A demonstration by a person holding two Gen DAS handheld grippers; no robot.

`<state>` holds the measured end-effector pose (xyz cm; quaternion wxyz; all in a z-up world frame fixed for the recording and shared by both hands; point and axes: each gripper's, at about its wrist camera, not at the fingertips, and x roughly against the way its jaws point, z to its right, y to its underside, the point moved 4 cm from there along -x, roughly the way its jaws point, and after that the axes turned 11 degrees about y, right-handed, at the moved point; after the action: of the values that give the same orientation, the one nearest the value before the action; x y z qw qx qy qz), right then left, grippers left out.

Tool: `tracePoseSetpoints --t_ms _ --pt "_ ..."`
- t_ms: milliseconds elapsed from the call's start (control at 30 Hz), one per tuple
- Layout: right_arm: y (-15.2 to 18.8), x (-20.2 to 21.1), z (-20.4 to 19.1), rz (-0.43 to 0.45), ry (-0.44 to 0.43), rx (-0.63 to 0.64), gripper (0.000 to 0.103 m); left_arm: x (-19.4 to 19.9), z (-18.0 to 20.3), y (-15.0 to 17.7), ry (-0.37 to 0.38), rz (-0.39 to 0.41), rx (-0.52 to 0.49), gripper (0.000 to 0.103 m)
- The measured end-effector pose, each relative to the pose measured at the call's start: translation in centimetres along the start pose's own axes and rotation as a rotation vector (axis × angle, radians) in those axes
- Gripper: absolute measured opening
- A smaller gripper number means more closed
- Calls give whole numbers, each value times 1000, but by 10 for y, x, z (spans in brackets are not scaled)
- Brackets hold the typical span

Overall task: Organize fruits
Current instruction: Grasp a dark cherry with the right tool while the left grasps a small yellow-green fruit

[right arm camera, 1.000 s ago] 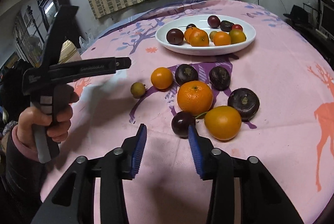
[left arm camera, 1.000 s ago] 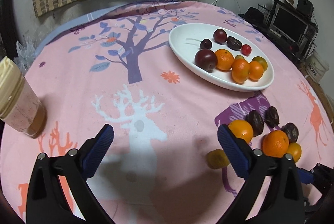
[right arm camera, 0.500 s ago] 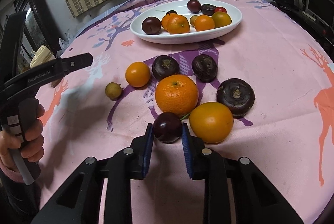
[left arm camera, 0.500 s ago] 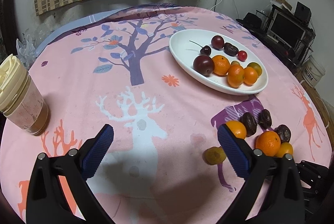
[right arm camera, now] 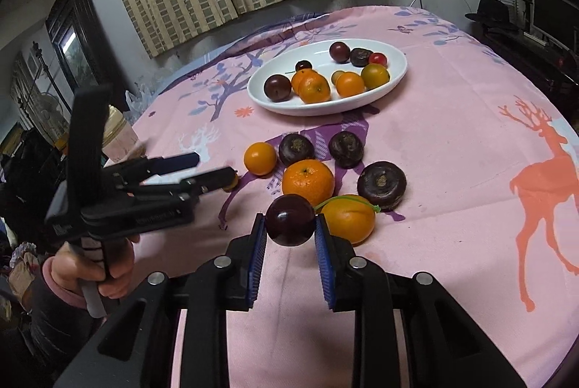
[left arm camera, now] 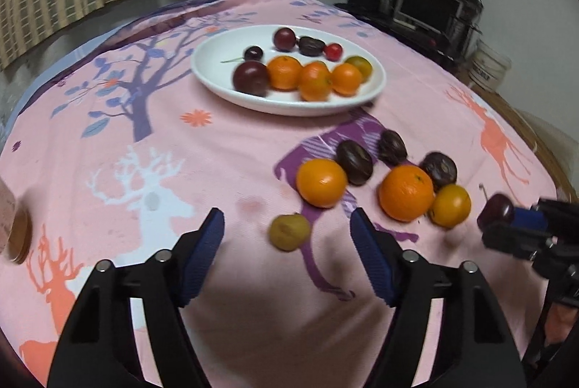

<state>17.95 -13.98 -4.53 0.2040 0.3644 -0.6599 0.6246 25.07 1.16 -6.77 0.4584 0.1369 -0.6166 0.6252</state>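
Observation:
A white oval plate [left arm camera: 289,107] [right arm camera: 325,109] at the back of the pink cloth holds several oranges, plums and small dark fruits. In front of it lie loose oranges [left arm camera: 321,182] [right arm camera: 307,182] and dark flat fruits [left arm camera: 354,162] [right arm camera: 380,183]. My right gripper [right arm camera: 290,233] is shut on a dark plum [right arm camera: 289,220], lifted a little off the cloth; the left wrist view shows that plum [left arm camera: 495,210] at the far right. My left gripper [left arm camera: 286,225] is closing, with a small yellow-brown fruit [left arm camera: 289,231] between its blue pads, which do not touch it.
A jar with a cream lid [left arm camera: 14,232] [right arm camera: 117,135] stands at the table's left edge. A monitor and shelves [left arm camera: 427,8] are beyond the right edge. A hand in a pink cuff [right arm camera: 90,272] holds the left gripper's handle.
My right gripper has shut on the dark plum and raised it. My left gripper has moved right until the small yellow-brown fruit lies between its pads, and its jaws have narrowed.

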Motion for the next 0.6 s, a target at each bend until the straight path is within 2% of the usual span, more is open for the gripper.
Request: tracePoseSetpoints --t_ms 100,133,300,467,600 --pt "0 2 3 6 -10 -9 27 -10 3 4 -5 -32 -18 61" --pt "0 2 3 6 -11 -9 27 -13 3 4 -4 -41 -16 55" --pt "2 1 8 3 -19 -22 27 -23 -3 8 -7 -69 1 47" --pt "3 -1 11 1 -24 -29 27 -24 -3 10 -17 -66 -13 45" --pt "4 -3 16 0 -26 -37 27 -24 -3 9 -6 -64 -12 30"
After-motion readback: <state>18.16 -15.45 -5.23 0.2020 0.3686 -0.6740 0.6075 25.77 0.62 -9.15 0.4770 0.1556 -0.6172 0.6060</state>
